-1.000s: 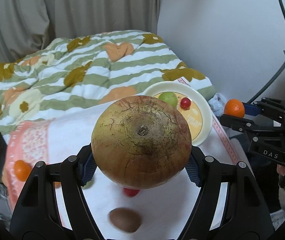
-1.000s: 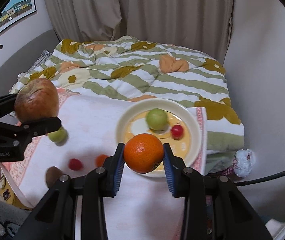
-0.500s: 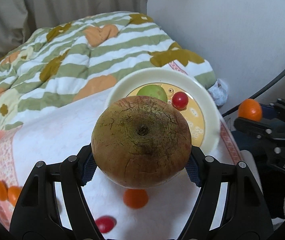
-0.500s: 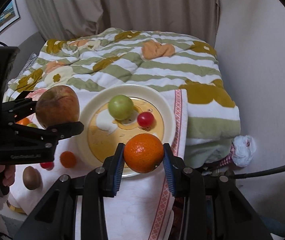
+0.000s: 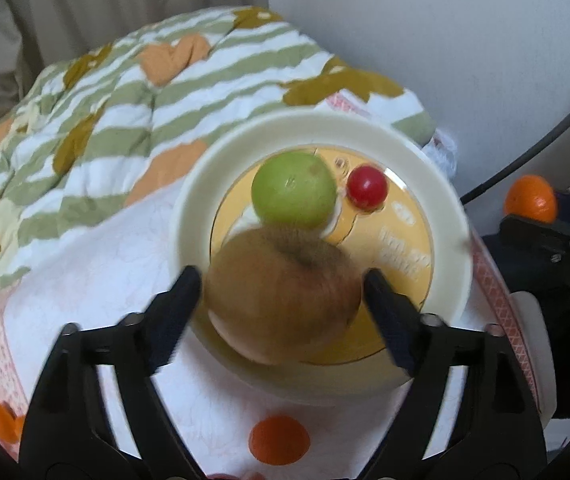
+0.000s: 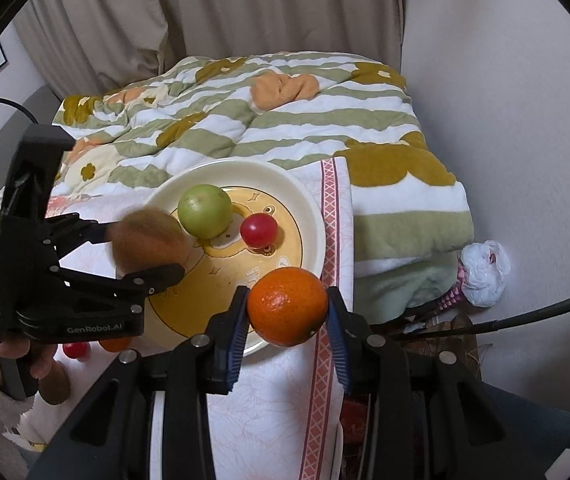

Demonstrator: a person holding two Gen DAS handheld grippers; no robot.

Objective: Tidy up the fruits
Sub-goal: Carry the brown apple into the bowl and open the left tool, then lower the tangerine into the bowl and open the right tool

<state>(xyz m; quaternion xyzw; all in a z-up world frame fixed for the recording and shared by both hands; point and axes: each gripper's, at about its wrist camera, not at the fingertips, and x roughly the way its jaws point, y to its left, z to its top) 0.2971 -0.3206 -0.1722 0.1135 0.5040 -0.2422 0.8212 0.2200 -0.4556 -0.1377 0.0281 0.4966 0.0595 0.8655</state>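
Observation:
A cream plate [image 5: 445, 216] [image 6: 309, 208] with a yellow centre holds a green apple [image 5: 293, 190] [image 6: 204, 216] and a small red fruit [image 5: 367, 186] [image 6: 259, 230]. My left gripper [image 5: 281, 292] [image 6: 145, 248] is open over the plate; the brown russet apple [image 5: 281, 300] [image 6: 149, 242] is blurred, dropping between its spread fingers onto the plate. My right gripper [image 6: 288, 312] is shut on an orange [image 6: 288, 306] [image 5: 531, 198], held over the plate's near right rim.
The plate sits on a white cloth [image 6: 285, 400] with a pink border over a striped quilt [image 6: 285, 120]. Small orange fruits [image 5: 279, 440] [image 5: 1, 420] and a red one [image 6: 75, 349] lie on the cloth. A wall is at right.
My left gripper moved forward over the plate and opened, releasing the russet apple, which is falling onto the plate. My right gripper moved closer to the plate, still holding the orange.

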